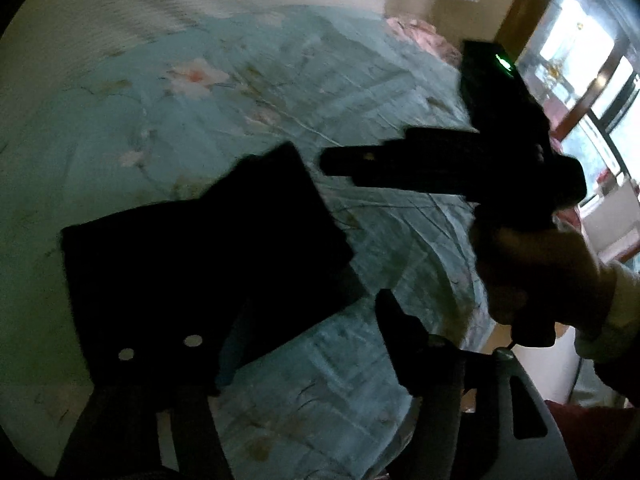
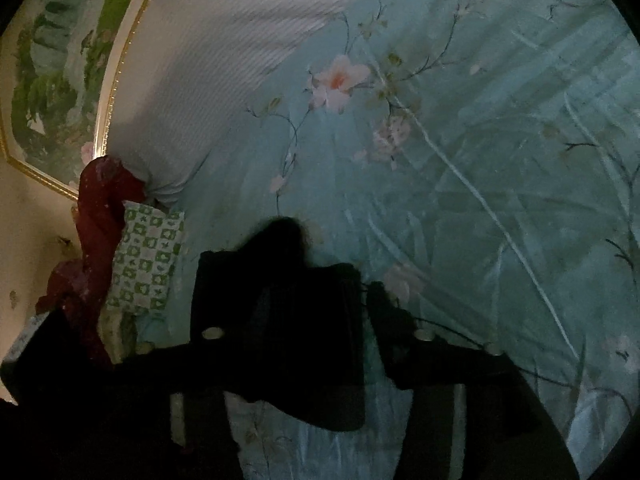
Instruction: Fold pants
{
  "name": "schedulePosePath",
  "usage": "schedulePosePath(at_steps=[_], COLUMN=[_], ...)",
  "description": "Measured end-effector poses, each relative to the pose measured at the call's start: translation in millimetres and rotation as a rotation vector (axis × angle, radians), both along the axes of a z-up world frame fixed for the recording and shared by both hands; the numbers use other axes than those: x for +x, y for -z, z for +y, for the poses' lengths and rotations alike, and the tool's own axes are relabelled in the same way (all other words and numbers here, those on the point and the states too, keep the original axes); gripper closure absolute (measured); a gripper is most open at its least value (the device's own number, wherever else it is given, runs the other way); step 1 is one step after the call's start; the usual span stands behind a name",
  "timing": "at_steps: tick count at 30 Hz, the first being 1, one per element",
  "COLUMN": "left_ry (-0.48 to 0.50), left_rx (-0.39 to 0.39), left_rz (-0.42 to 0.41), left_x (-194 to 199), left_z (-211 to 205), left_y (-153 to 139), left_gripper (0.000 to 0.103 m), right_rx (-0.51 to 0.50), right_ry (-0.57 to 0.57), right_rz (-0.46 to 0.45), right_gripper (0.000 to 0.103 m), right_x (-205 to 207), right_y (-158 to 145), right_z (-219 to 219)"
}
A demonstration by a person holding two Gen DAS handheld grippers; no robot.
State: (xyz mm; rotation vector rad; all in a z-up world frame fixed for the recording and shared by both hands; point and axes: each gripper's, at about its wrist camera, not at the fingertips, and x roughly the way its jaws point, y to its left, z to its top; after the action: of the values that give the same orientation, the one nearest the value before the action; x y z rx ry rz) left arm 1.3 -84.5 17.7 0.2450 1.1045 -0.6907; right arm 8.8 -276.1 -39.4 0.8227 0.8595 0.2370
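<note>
The soft black folded pants [image 1: 208, 256] are lying as a compact, squarish bundle at centre-left on the smooth teal floral bedsheet [image 1: 224, 100], likely near finished. The left gripper [image 1: 300, 340] is standing apart around them; the right gripper [image 1: 340, 164], centre-right, I cannot tell

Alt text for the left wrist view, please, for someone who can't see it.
Folded black pants lie on a bed with a pale blue floral bedspread. The left hand-held gripper is open low in the frame, one finger over the pants; the right hand-held gripper, held from the right, hovers above the bed beside them.
</note>
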Motion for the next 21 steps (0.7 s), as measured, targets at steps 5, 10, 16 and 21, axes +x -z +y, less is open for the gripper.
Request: schedulePosePath(at_steps=[5, 10, 16, 21], left_ry=[-0.137, -0.28, -0.403, -0.463], left_rx=[-0.03, -0.049, -0.044, -0.009], left_rz=[0.02, 0.041, 0.056, 0.066], left_x=[17.0, 34.7, 58.8, 75.5], left_z=[42.3, 88.4, 124.4, 133.4], left_y=[-9.1, -11.7, -9.3, -0.2], left_gripper=[0.035, 0.032, 0.03, 0.029], right_rx=[-0.063, -0.098, -0.146, -0.21], right_ry=[0.027, 0.036, 0.044, 0.064], right_rz=[-0.009, 0.009, 0.047, 0.119], right_gripper=[0.026, 0.023, 0.018, 0.017], right_x=[-4.3, 2.8, 19.0, 31.3], right_y=[-17.0, -26.5, -32.4, -27.3], right_z=[10.1, 24.0, 40.6, 53.2])
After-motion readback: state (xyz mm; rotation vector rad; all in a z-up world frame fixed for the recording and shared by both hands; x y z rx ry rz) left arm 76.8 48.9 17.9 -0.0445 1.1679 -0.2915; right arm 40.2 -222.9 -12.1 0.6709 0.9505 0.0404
